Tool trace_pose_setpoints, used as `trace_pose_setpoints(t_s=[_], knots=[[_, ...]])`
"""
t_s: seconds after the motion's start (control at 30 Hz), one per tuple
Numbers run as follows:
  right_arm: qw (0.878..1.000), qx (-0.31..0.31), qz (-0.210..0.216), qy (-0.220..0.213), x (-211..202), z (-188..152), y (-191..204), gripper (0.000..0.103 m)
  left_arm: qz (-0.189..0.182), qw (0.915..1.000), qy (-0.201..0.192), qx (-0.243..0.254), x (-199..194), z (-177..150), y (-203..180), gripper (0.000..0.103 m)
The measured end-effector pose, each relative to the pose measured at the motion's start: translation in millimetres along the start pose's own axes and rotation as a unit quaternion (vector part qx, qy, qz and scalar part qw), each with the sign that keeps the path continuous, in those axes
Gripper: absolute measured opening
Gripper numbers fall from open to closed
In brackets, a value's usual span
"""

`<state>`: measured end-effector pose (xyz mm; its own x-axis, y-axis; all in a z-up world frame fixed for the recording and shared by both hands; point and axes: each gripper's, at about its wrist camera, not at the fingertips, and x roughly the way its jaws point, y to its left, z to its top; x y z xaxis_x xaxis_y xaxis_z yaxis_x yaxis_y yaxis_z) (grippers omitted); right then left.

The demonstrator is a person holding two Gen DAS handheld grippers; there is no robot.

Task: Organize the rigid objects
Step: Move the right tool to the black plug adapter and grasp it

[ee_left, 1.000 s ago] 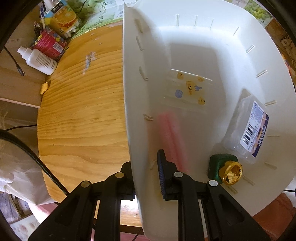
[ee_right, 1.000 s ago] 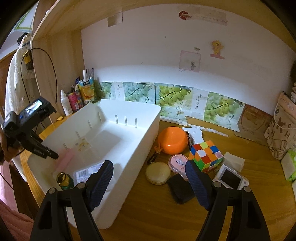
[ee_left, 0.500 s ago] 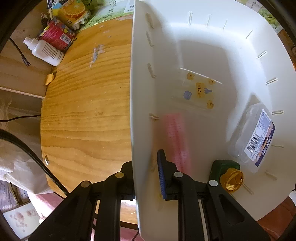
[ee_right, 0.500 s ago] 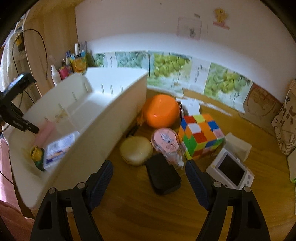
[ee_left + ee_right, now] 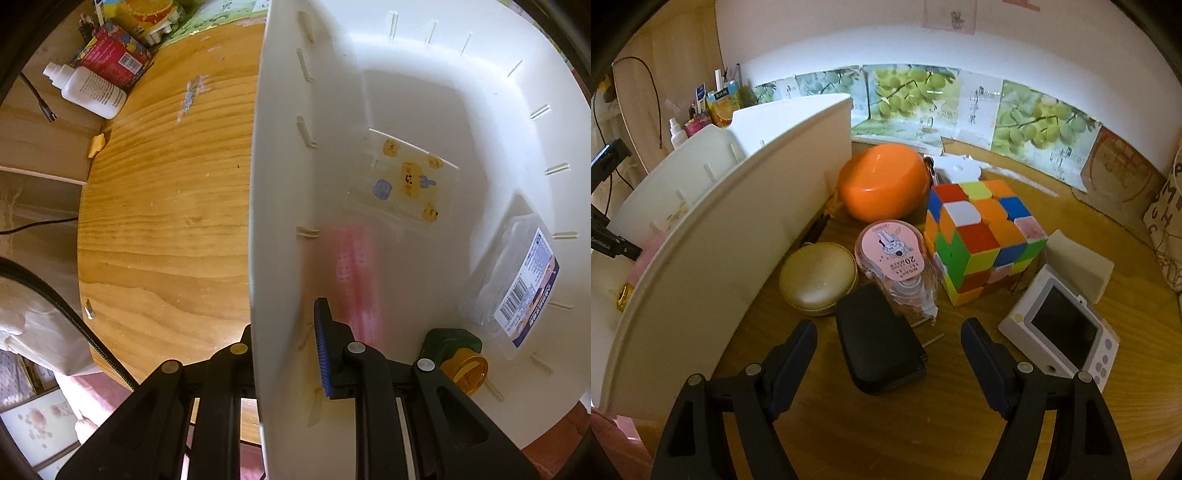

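Note:
My left gripper (image 5: 284, 354) is shut on the near wall of the white plastic bin (image 5: 280, 184). In the bin lie a pink item (image 5: 351, 273), a sticker card (image 5: 406, 181), a clear labelled box (image 5: 517, 288) and a green bottle with a gold cap (image 5: 458, 354). My right gripper (image 5: 888, 343) is open and empty, low over a black charger (image 5: 879, 343). Beyond it are a pink clear pack (image 5: 897, 258), a gold round case (image 5: 818, 277), an orange case (image 5: 882, 186), a colour cube (image 5: 982, 236) and a white device with a screen (image 5: 1060, 328). The bin's outer wall (image 5: 738, 240) stands left of them.
A white bottle (image 5: 88, 90), a red box (image 5: 114, 59) and a juice carton (image 5: 147, 14) stand at the far left of the wooden table (image 5: 166, 206). A white block (image 5: 1078, 266) lies right of the cube. Grape pictures (image 5: 912, 96) line the back wall.
My right gripper has come down and forward over the loose items, close above the black charger. My left gripper keeps its hold on the bin wall and the bin has shifted slightly.

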<state>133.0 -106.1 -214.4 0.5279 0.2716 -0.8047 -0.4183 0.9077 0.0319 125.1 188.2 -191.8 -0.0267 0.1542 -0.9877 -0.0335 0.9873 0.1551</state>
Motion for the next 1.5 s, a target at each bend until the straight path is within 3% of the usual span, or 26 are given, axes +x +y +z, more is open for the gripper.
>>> trace_pose_setpoints(t_s=[0.23, 0.57, 0.73, 1.2, 1.5], knots=[[1.000, -0.006, 0.003, 0.012, 8, 1, 2, 0.080, -0.012, 0.9999, 0.000, -0.006, 2, 3, 5, 0.020], [1.000, -0.013, -0.006, 0.019, 10, 2, 7, 0.063, -0.020, 0.9997, 0.002, -0.010, 2, 5, 5, 0.016], [1.000, -0.011, -0.007, 0.027, 9, 3, 8, 0.063, -0.027, 0.9995, 0.005, -0.018, 4, 8, 11, 0.010], [0.998, 0.031, -0.030, 0.055, -1, -3, 14, 0.062, -0.044, 0.9990, 0.007, -0.007, 7, 4, 28, 0.009], [0.994, 0.084, -0.056, 0.048, -21, -11, 24, 0.062, -0.060, 0.9981, -0.004, 0.015, 2, -4, 28, 0.009]])
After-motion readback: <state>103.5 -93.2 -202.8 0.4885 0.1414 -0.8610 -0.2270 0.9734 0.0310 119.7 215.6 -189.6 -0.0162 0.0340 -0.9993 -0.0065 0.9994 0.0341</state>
